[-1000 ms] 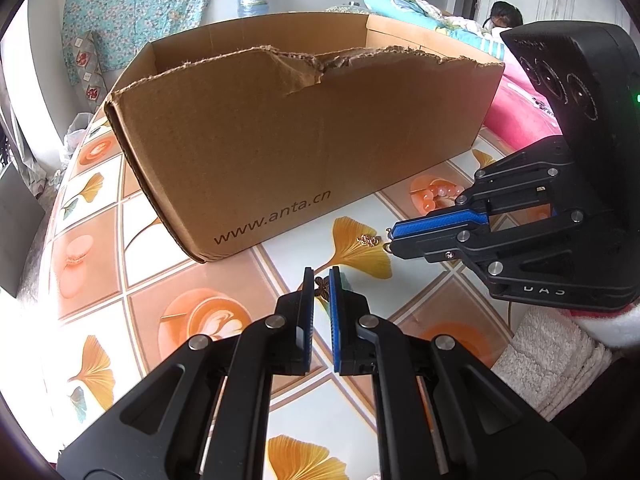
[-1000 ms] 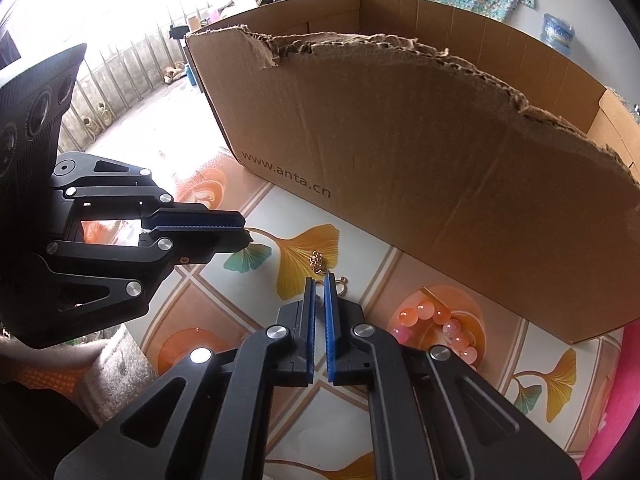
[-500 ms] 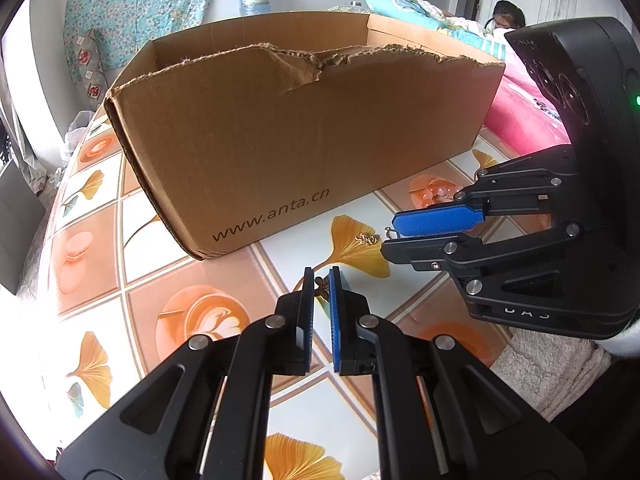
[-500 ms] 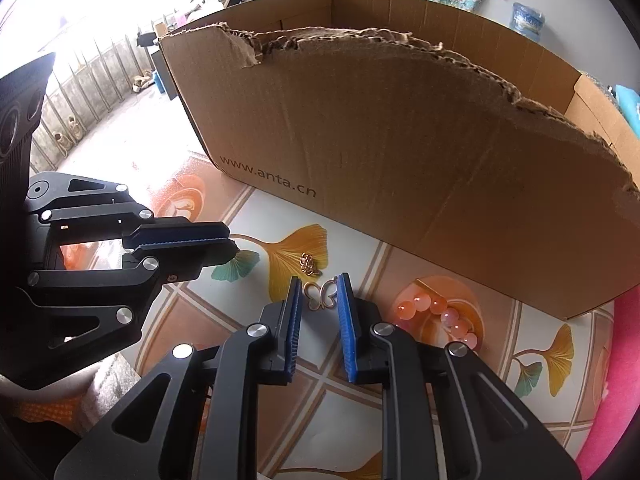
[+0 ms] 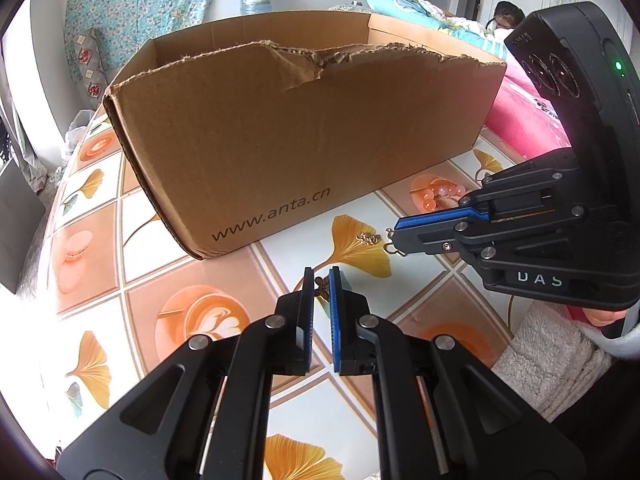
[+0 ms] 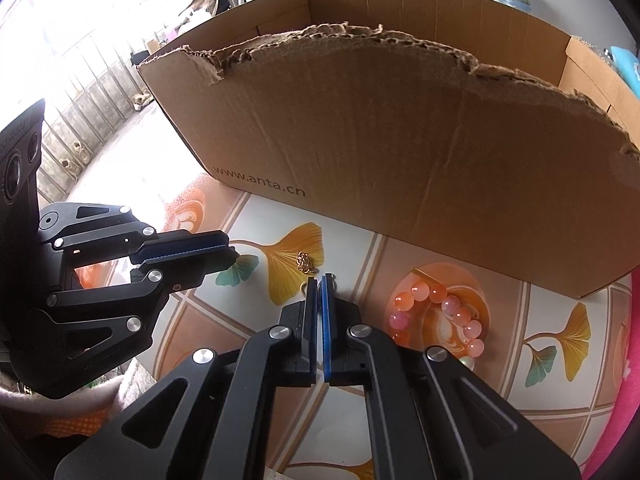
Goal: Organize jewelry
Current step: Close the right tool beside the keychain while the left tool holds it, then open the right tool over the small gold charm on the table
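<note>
Left tongs [image 5: 320,280]: narrow, clamped on one small bronze butterfly charm [image 5: 321,288], held at the tips just above the bench [image 5: 168,292].
Right tongs [image 6: 319,282]: jaws have just been closing and now stand together on one small gold hook earring [image 5: 394,245]; its wire loops stick out past the tips in the left wrist view.
Loose gold charm [image 6: 305,262]: one, lying on the yellow ginkgo-leaf print, just beyond the right tongs, apart from both tools.
Bead bracelet [image 6: 436,316]: one, pink and orange beads, lying on an orange tile to the right, near the box front.
Cardboard box [image 5: 304,136]: one, open top, torn front edge, standing at the far side of the bench.
Towel [image 5: 548,360]: one, white, at the near right edge.
</note>
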A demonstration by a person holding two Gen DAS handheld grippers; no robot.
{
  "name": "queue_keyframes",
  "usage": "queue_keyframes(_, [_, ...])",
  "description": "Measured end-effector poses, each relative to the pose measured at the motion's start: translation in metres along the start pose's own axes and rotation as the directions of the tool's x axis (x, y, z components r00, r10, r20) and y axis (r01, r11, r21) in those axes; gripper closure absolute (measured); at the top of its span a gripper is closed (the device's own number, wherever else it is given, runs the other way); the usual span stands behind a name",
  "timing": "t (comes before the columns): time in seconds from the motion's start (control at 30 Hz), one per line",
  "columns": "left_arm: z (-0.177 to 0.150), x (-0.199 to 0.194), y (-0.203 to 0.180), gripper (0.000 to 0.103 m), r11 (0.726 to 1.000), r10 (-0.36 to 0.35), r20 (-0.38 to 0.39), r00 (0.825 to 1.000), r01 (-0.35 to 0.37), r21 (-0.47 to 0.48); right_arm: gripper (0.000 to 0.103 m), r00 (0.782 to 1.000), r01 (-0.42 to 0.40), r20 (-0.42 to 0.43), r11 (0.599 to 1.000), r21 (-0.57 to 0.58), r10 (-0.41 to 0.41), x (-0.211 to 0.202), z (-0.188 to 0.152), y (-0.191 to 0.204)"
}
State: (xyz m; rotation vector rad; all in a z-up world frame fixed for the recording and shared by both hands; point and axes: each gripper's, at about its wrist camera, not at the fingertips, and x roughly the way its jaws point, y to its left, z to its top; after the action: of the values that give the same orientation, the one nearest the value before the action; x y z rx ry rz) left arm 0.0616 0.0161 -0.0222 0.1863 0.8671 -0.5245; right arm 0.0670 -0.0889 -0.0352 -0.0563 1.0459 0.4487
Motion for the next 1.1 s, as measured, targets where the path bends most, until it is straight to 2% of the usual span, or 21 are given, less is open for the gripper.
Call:
queue_keyframes(0.3, [-0.001,0.003,-0.002,0.097,1.0,0.001,-0.002,1.0,-0.001,-0.006,0.101,1.0,0.024,-0.008,0.999,-0.026,-0.025,-0.007,-0.005,0.003])
queue_keyframes(0.6, [-0.002,0.005,0.0,0.097,1.0,-0.001,-0.002,1.0,0.001,-0.017,0.101,0.998,-0.059,-0.025,0.994,-0.093,0.057,0.0,-0.005,0.03])
queue_keyframes(0.83, [-0.002,0.004,0.001,0.097,1.0,-0.002,-0.001,1.0,0.002,-0.014,0.099,0.999,0.027,0.025,0.994,-0.109,-0.024,-0.004,0.006,0.014])
queue_keyframes(1.1, [-0.003,0.003,0.002,0.097,1.0,-0.004,0.0,1.0,0.004,-0.021,0.099,0.999,0.046,0.011,0.983,-0.177,-0.045,0.003,0.009,0.019])
